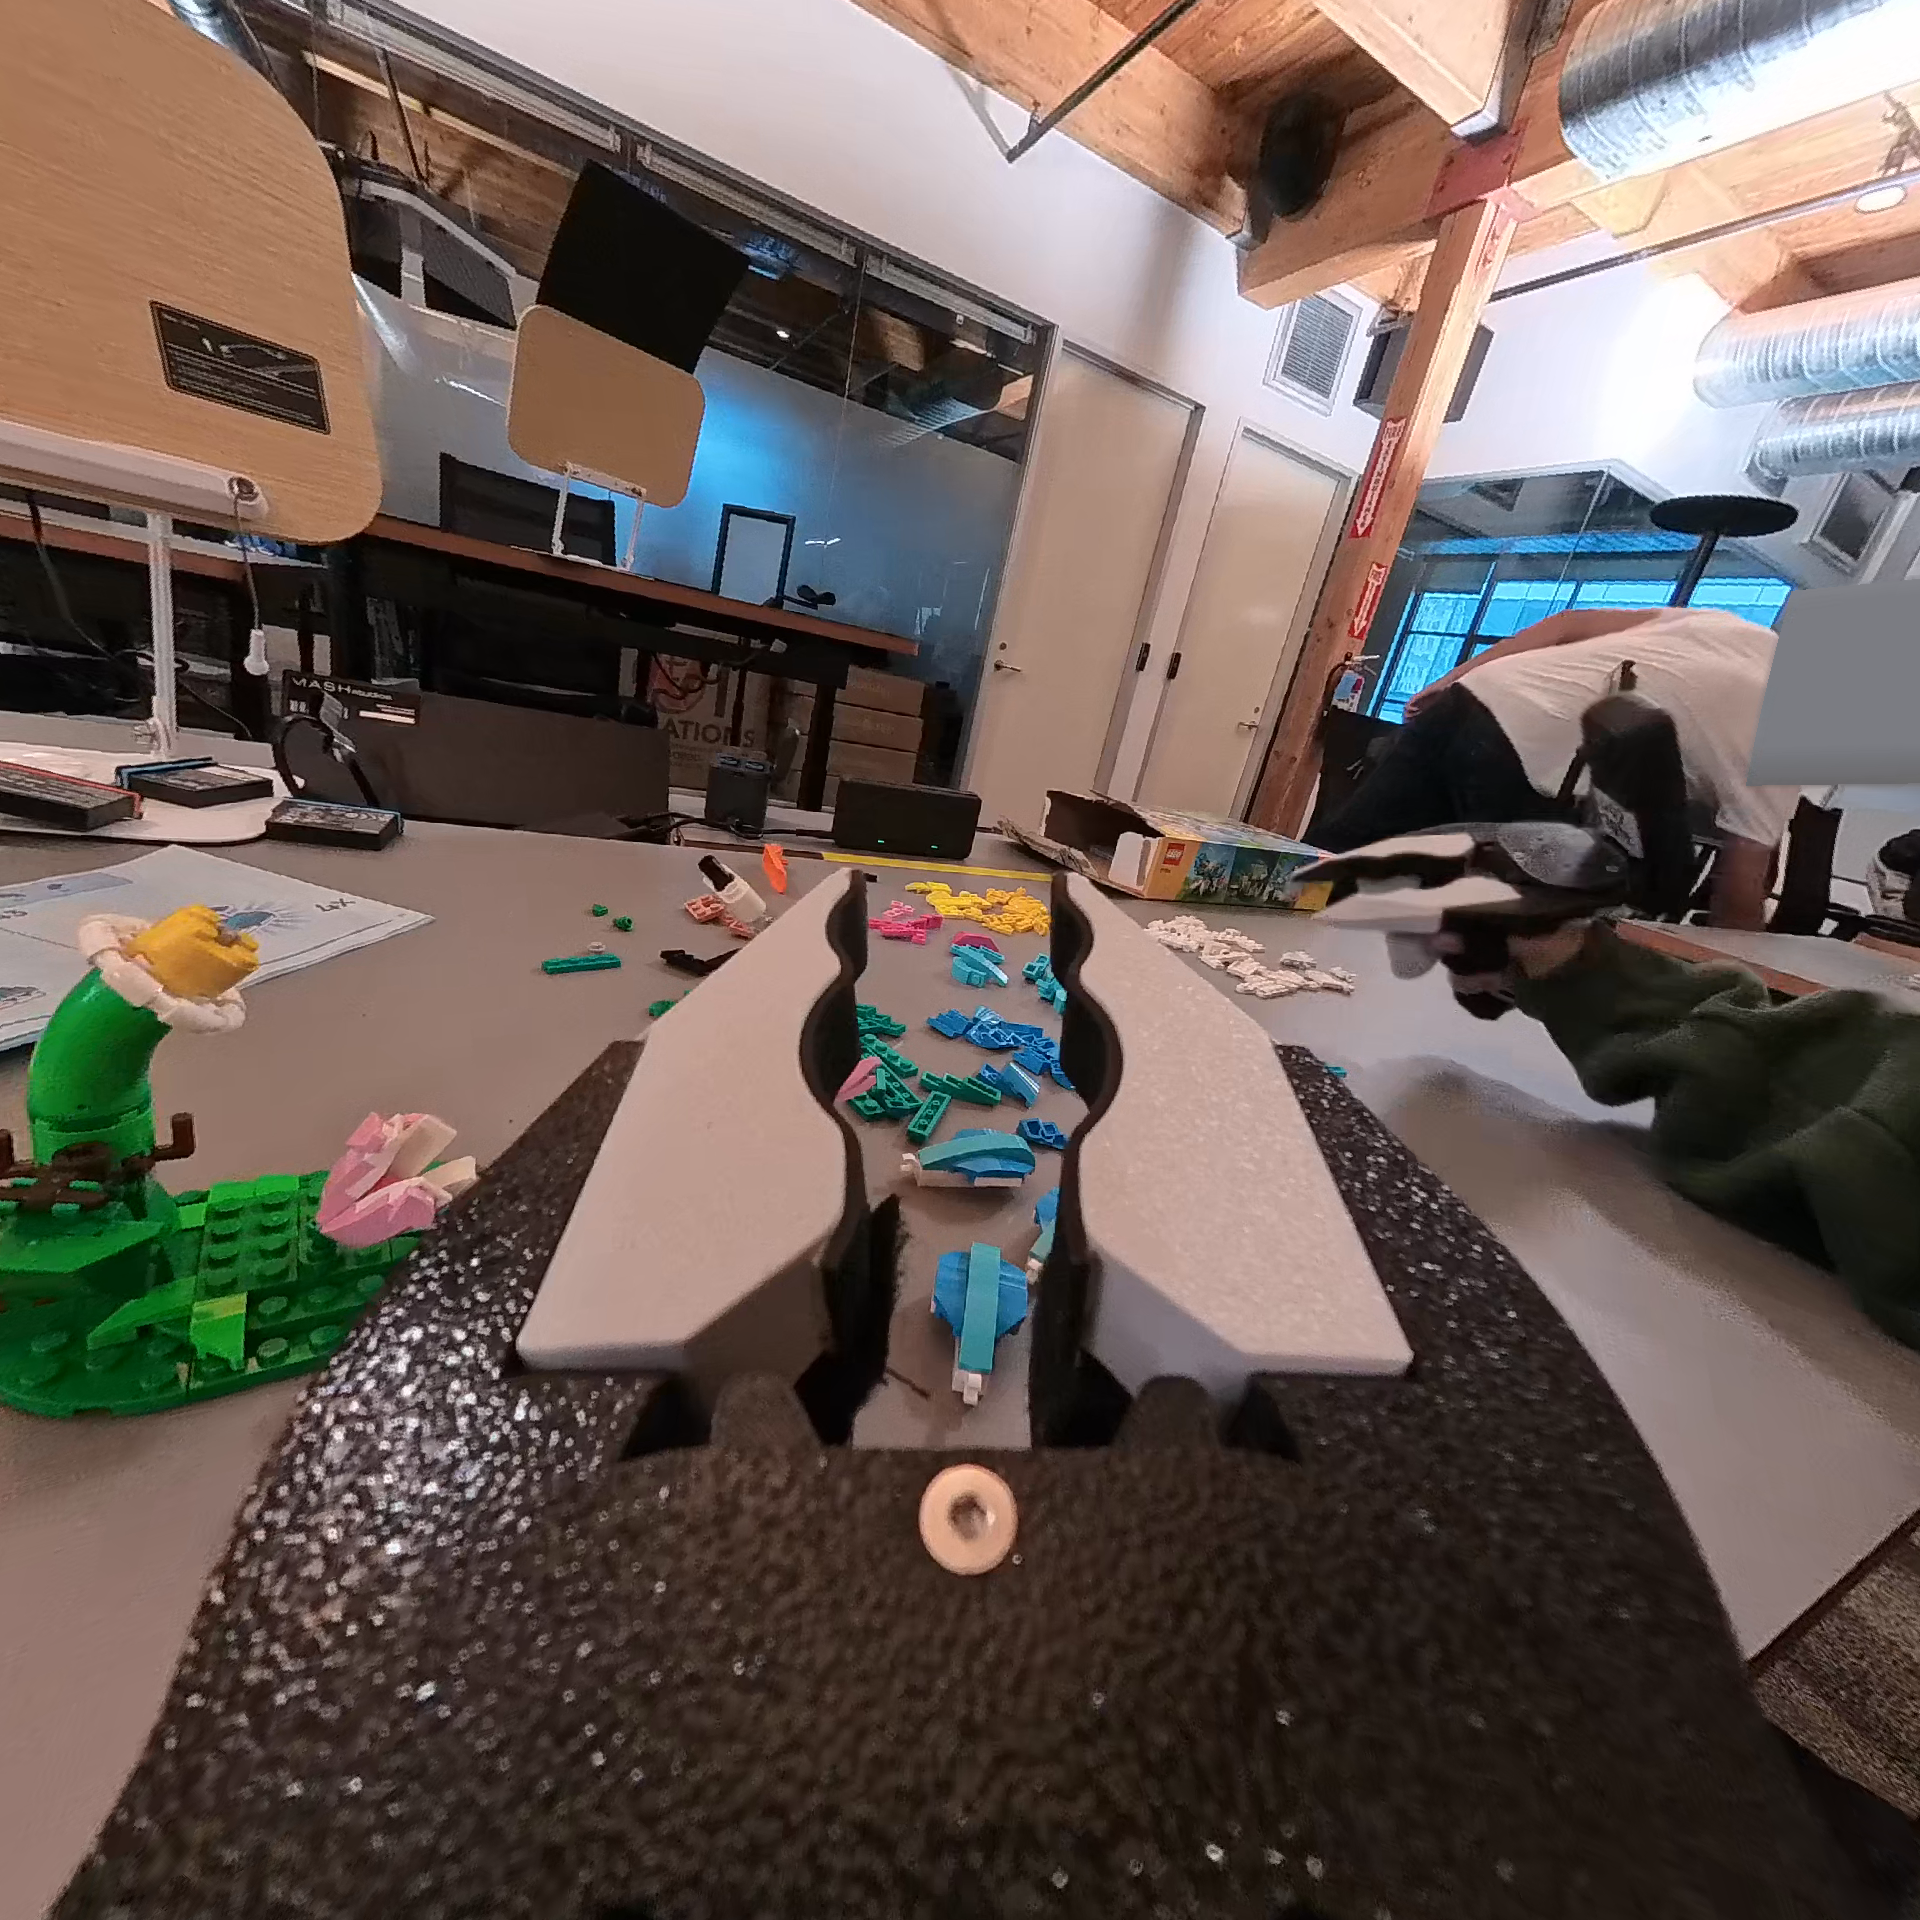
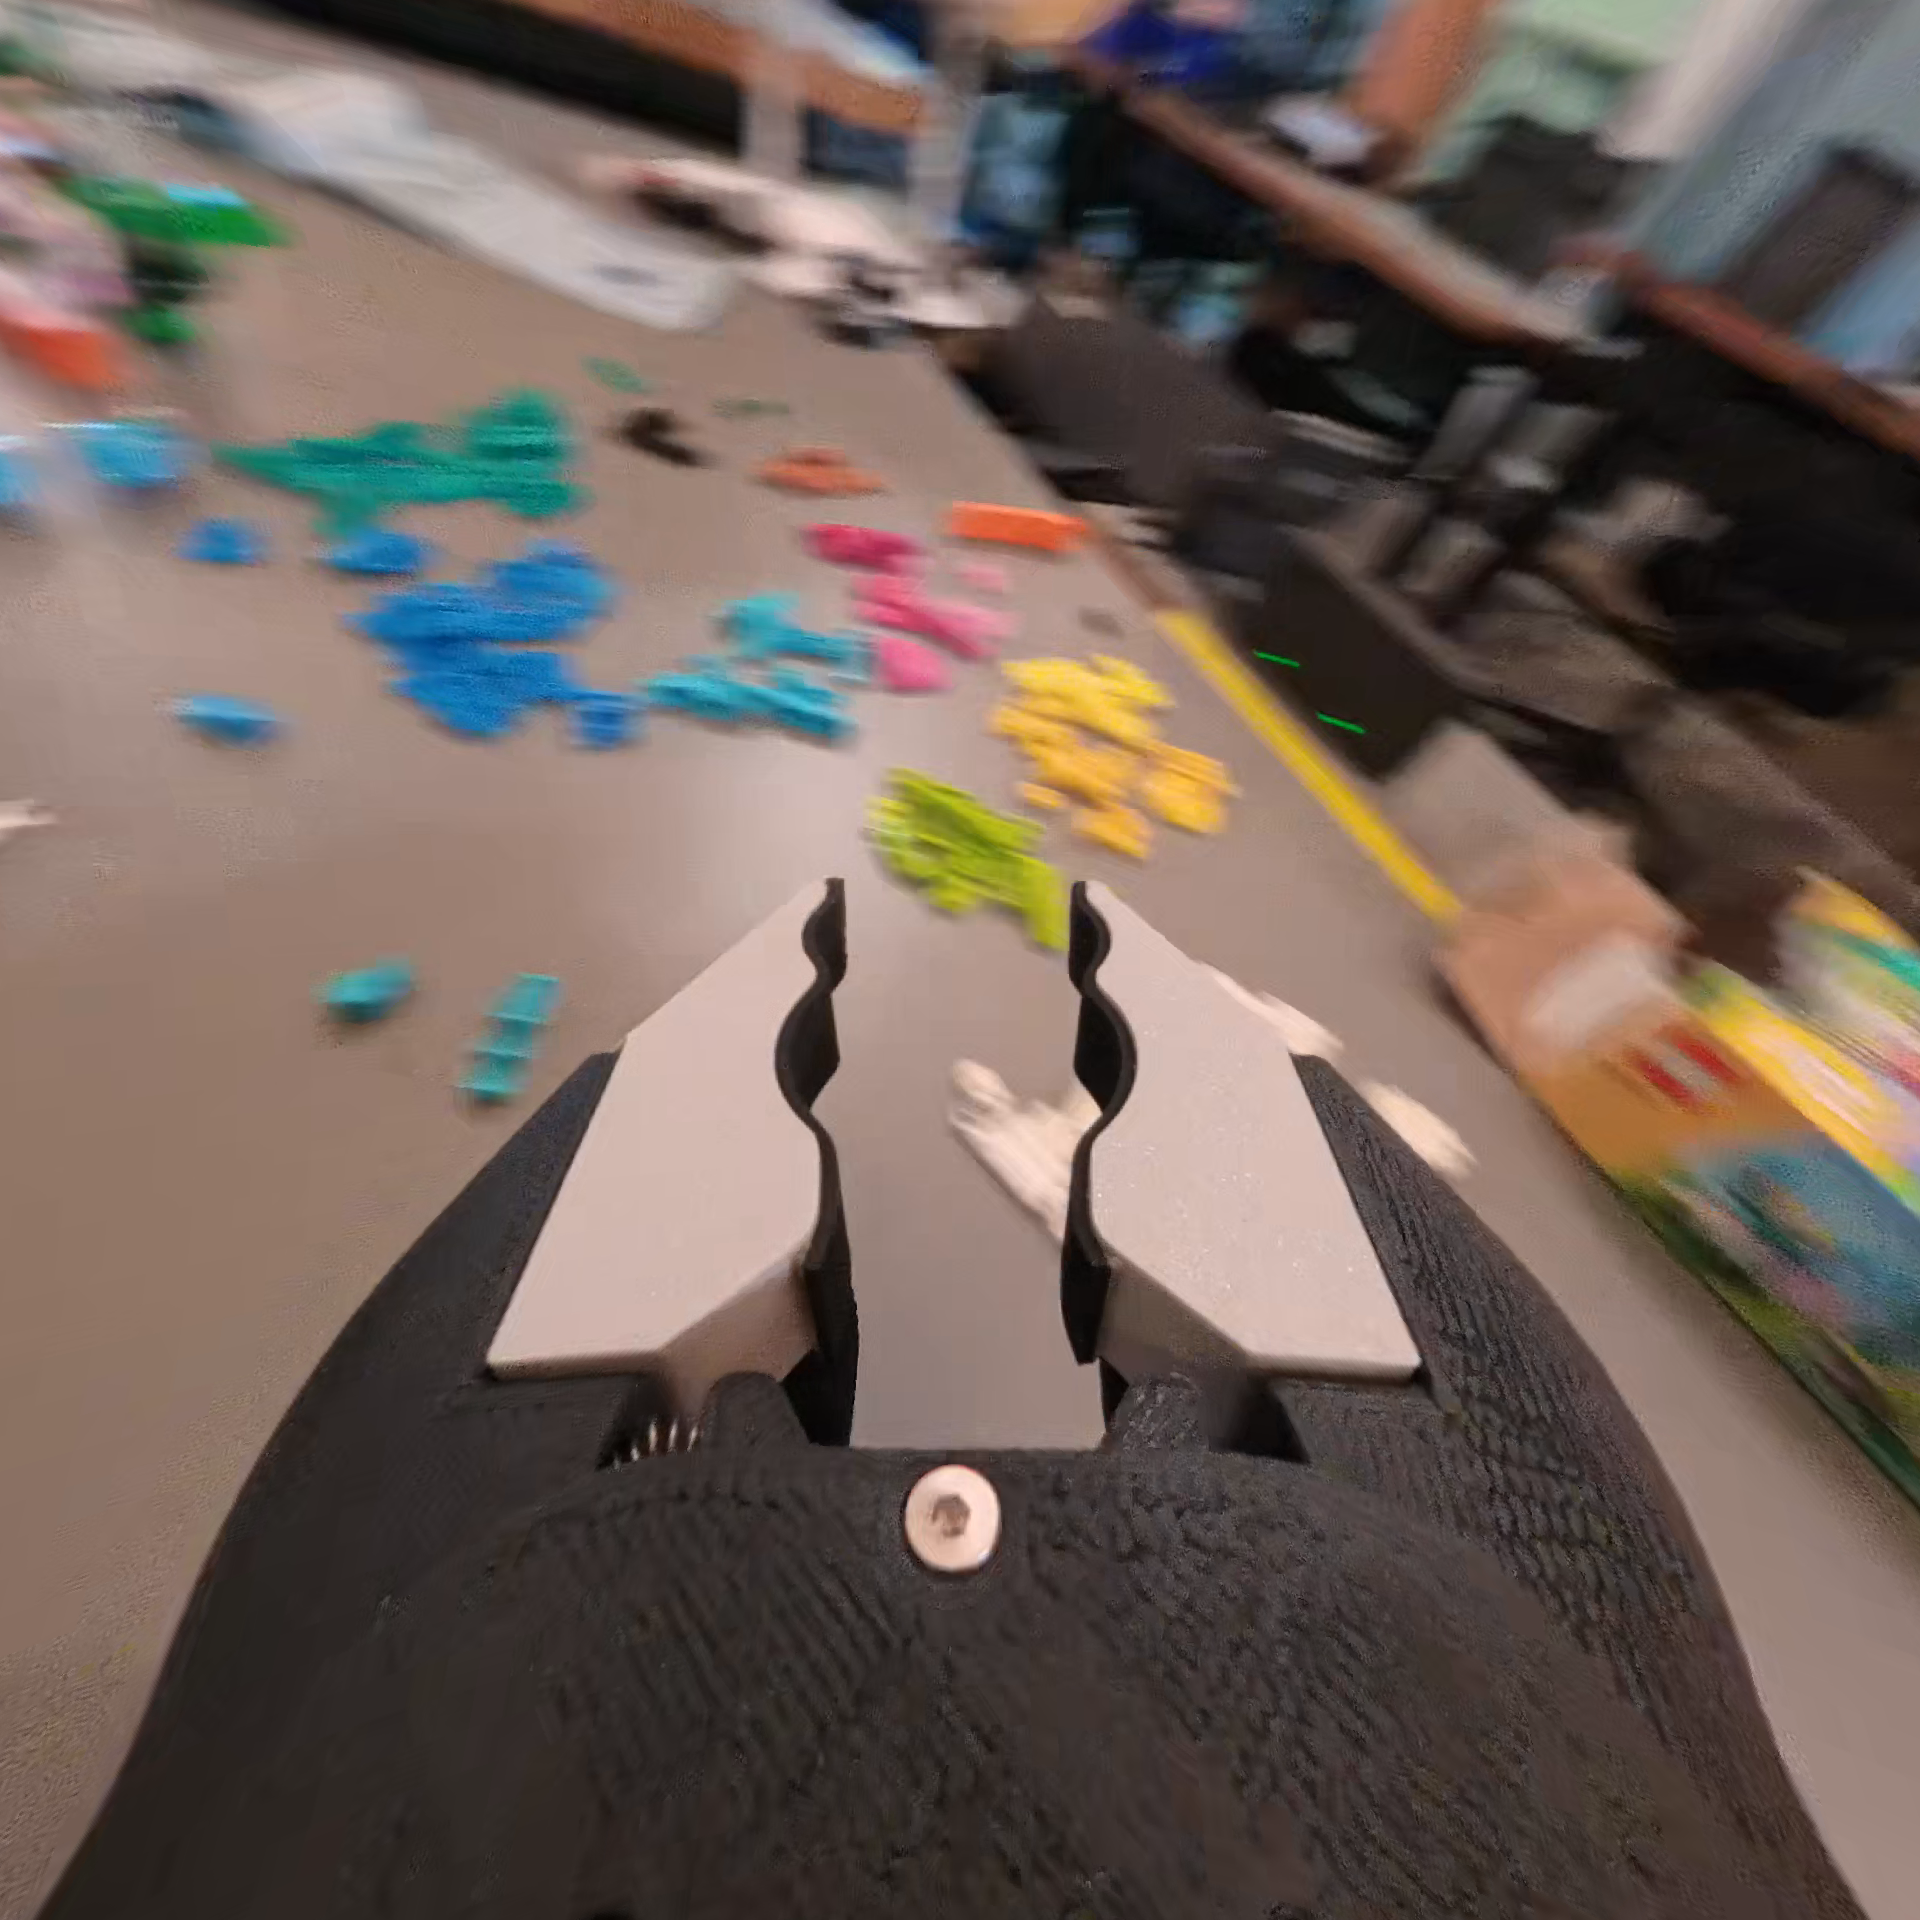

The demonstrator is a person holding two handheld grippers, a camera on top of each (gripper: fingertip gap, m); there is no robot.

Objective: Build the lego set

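Bricks [image 1: 977, 1049] lie sorted by colour on our worktop [image 1: 1455, 1195]; we hold the left hand-held gripper [image 1: 961, 914] and right hand-held gripper [image 2: 951, 914] parted, both empty, green build [image 1: 156, 1278] at left.

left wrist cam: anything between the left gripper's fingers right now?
Nothing gripped. In the left wrist view the left gripper is open, and through the gap show loose pieces on the table: a blue assembly, a teal assembly, then teal and blue bricks beyond.

Right wrist view: motion-blurred coloured brick piles [image 2: 488, 644] | left wrist view: green brick base [image 1: 156, 1299] cut off, left edge
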